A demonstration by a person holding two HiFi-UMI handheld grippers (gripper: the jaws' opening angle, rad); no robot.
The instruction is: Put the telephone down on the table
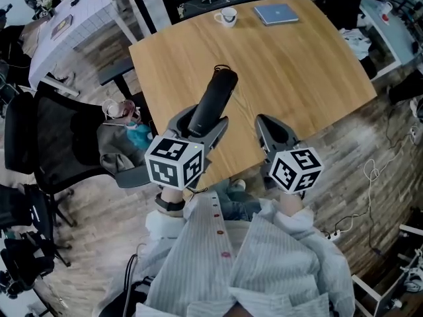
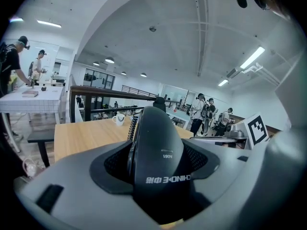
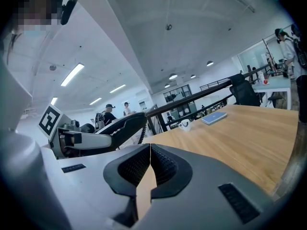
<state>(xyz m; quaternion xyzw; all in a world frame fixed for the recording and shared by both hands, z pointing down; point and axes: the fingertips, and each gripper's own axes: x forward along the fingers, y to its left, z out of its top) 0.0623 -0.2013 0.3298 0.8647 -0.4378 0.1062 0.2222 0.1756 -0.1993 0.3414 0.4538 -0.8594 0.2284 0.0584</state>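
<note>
A black telephone handset (image 1: 213, 100) is clamped in my left gripper (image 1: 202, 128), which is shut on it near the handset's lower end. The handset juts out over the front-left part of the wooden table (image 1: 297, 65). In the left gripper view the handset (image 2: 158, 152) fills the space between the jaws, its coiled cord (image 2: 132, 125) trailing off to the left. My right gripper (image 1: 272, 132) hovers beside it on the right, over the table's front edge, shut with nothing in it; its fingertips (image 3: 150, 153) meet. From the right gripper view the handset (image 3: 122, 126) shows at the left.
A white cup (image 1: 227, 17) and a blue notebook (image 1: 276, 13) lie at the table's far edge. A black office chair (image 1: 49, 140) stands left of the table, with a bag and cups on the floor beside it. Cables run over the floor at the right.
</note>
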